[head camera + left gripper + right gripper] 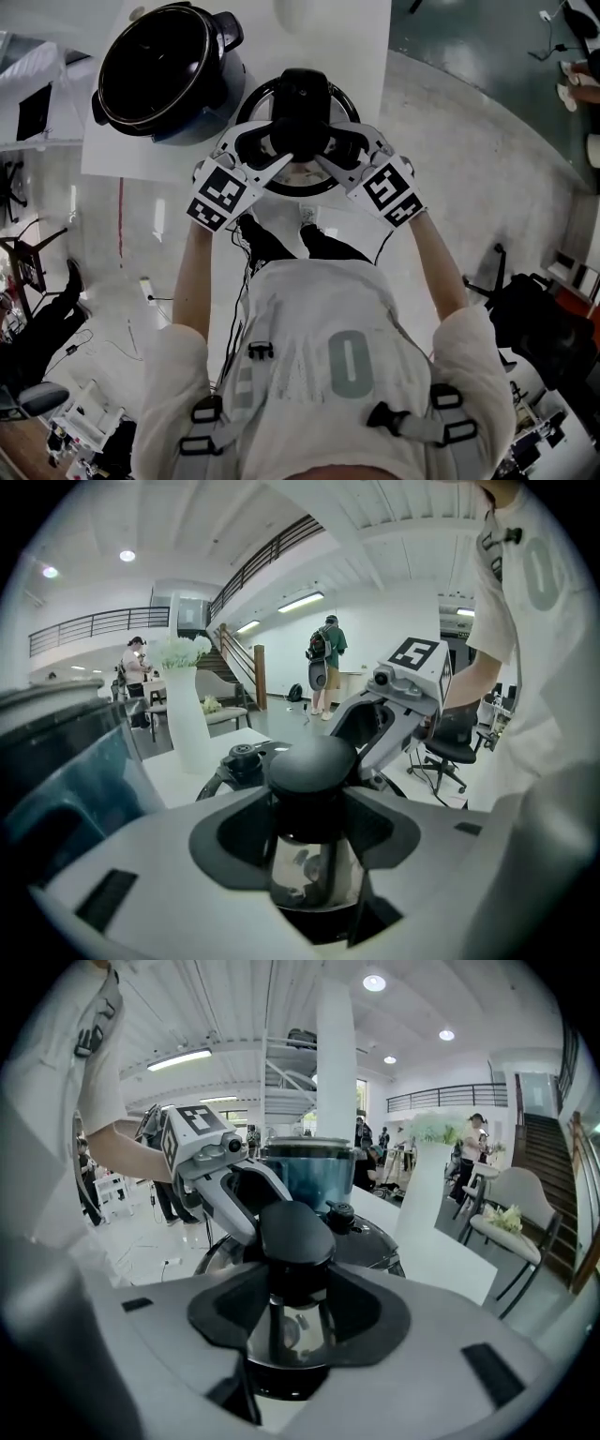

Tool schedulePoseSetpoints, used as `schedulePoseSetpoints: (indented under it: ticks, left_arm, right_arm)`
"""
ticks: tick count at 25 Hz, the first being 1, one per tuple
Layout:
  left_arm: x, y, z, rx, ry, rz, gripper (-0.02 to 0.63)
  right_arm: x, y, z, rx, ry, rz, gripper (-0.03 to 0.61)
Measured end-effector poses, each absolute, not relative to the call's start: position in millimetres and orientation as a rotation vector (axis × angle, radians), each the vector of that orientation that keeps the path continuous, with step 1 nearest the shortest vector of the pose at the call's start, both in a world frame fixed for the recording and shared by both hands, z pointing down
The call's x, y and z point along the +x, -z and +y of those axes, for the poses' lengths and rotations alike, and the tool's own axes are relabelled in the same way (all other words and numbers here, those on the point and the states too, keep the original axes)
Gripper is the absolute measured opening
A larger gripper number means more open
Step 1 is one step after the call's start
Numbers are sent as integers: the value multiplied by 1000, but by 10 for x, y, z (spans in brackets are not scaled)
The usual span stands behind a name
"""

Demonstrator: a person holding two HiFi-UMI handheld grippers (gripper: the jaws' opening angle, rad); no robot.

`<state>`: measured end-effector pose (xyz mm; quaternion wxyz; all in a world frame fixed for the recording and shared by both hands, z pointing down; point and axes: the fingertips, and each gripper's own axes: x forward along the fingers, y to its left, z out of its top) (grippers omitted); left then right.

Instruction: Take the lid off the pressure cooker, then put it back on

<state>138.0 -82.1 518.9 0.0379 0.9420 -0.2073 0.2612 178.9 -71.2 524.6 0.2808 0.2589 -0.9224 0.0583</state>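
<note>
Overhead, shows a left gripper and a right gripper meeting from opposite sides, jaws of each clamped on the black knob of a round lid. Shows the lid hanging directly beneath both grippers, off the open cooker pot. Places that pot up and left, just beside the lid, on a white table.
</note>
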Motion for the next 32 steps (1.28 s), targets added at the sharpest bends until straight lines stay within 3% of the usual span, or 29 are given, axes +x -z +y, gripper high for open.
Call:
schedulePoseSetpoints:
  ticks: [24,32]
  left_arm:
    - [1052,-3348,-847,3121,-823,-1054,230]
    - [-37,-2901,-1499,3123,-820,-1102,230]
  right_arm:
    - [1454,-3435,-794,652,353,-2694,196]
    - [368,-2985,-1441,643,395,-2688,196]
